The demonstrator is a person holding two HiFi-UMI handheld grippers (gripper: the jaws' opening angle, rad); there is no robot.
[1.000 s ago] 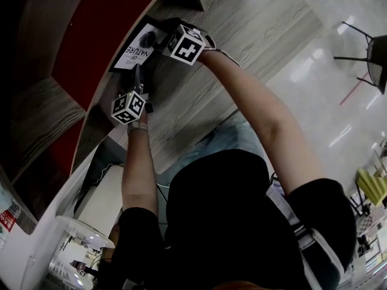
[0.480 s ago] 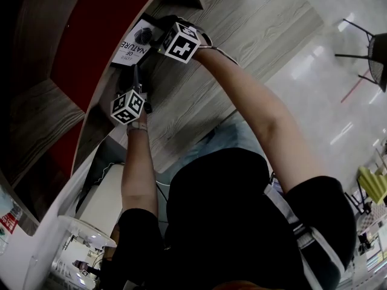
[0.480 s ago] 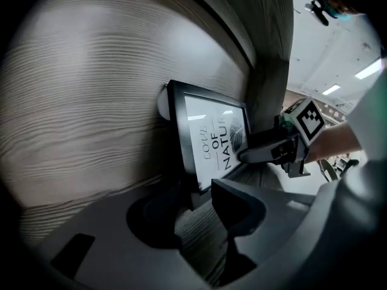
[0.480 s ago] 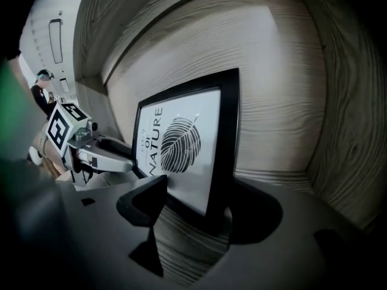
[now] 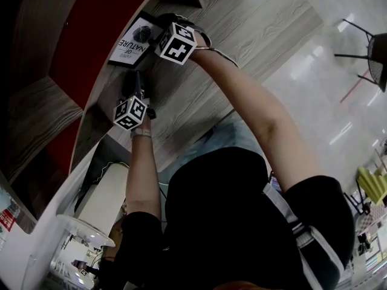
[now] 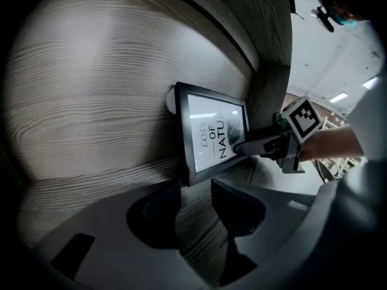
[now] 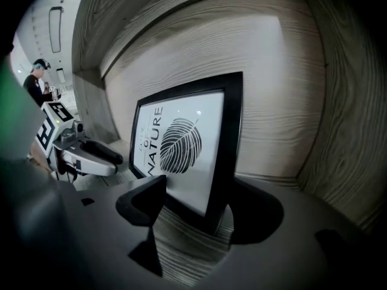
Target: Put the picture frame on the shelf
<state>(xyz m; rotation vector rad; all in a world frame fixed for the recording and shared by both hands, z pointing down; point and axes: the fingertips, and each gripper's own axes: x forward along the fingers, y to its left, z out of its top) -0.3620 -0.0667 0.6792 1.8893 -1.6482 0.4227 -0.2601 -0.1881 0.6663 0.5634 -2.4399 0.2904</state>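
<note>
Wood-grain shelf [image 7: 272, 71] forms a compartment with a curved roof, and the picture frame [image 7: 181, 144] is the one thing inside it. The frame has a black border and a white print with a dark leaf and lettering. It stands upright on its lower edge on the shelf board, turned at a slant to the back wall and close to one side wall.

The right tongs [image 7: 199, 189] are closed on the frame's lower corner, one jaw against the glass front and the other behind the black edge. The left tongs [image 6: 196, 189] stand wide apart with only bare shelf board between the jaws. They sit just in front of the frame's other lower corner, without touching it.

From the head view, red panels [image 5: 97, 29] line the shelf unit beside the wooden boards. A dark chair [image 5: 366, 44] stands well apart on the pale glossy floor [image 5: 326, 101]. A person [image 7: 39, 77] stands far off in the room.
</note>
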